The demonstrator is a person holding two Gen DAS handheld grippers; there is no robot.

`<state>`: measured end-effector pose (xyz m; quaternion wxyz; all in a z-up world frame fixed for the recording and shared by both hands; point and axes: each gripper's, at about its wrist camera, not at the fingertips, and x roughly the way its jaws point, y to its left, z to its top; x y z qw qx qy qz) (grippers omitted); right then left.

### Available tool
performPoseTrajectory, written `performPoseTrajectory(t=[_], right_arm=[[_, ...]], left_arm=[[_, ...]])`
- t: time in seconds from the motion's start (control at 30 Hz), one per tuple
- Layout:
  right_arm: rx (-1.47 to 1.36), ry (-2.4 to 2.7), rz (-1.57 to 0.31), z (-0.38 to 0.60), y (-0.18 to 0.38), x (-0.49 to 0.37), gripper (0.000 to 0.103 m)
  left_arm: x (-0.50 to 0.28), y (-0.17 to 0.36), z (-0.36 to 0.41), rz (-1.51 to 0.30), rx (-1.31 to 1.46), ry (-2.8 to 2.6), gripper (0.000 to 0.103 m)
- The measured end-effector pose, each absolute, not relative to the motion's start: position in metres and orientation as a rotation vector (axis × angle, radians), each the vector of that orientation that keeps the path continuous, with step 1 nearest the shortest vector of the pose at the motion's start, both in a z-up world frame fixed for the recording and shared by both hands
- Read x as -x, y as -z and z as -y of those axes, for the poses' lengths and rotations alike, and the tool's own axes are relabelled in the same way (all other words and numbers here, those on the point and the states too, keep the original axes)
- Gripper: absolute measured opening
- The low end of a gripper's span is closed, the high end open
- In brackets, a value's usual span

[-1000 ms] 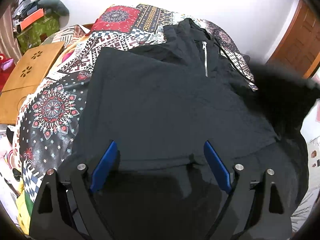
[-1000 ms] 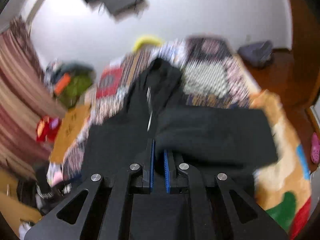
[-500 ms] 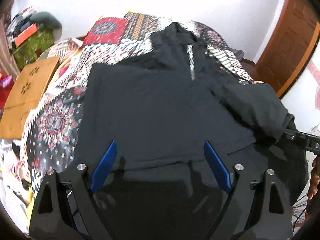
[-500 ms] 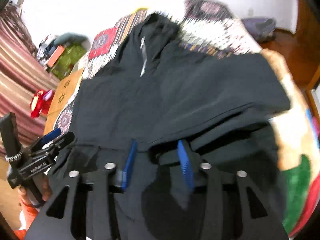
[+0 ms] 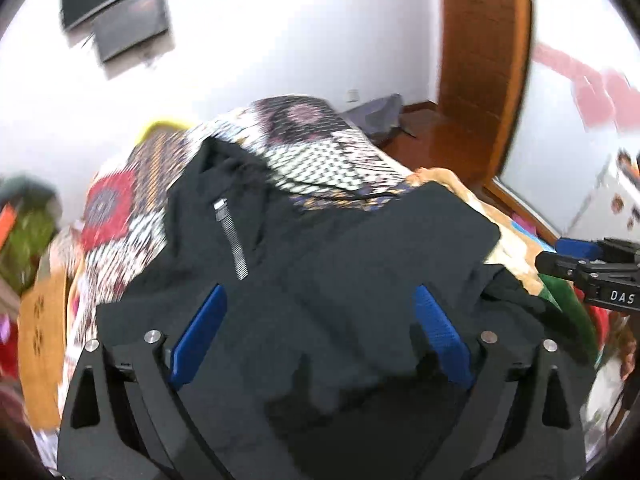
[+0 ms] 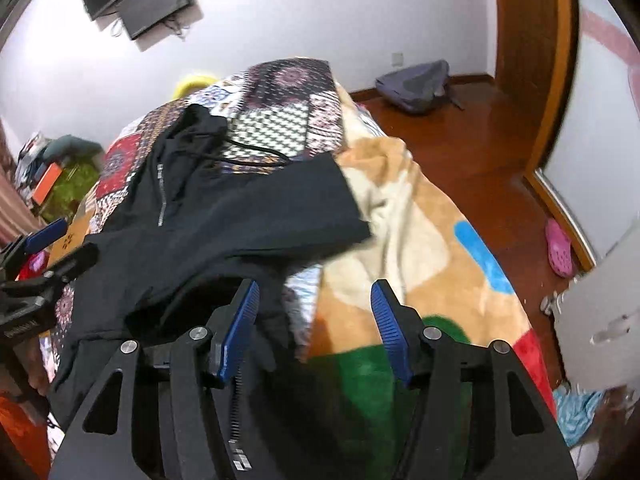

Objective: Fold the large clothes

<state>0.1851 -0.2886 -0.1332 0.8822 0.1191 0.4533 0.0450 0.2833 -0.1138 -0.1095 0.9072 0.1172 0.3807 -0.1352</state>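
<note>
The left hand-held gripper (image 5: 318, 332) hangs wide open over the black jacket (image 5: 320, 264), its blue fingers (image 5: 198, 334) gripping nothing. The right hand-held gripper (image 6: 314, 322) is likewise spread open and empty, above the jacket's near hem and the fleece blanket (image 6: 420, 248). The jacket lies across the bed (image 6: 280, 92) on the patterned bedspread (image 5: 320, 148), collar and zipper (image 6: 161, 194) toward the far edge, one sleeve (image 6: 296, 208) folded across its front toward the bed's right side.
</note>
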Motion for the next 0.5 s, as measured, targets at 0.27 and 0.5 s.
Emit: performPoseTrajectory(t=[0.27,0.5], right_arm=[[-0.254,-0.117,-1.009,0.29,0.163,-0.185,0.055],[-0.25,-0.109,-1.02,0.296,0.181,-0.181,0.071]], left_arm=[[-0.31,0.17,0.175,-0.955,-0.406,0.388,0.096],[-0.321,0.179,0.187,-1.002,-0.327,0.472,0.096]])
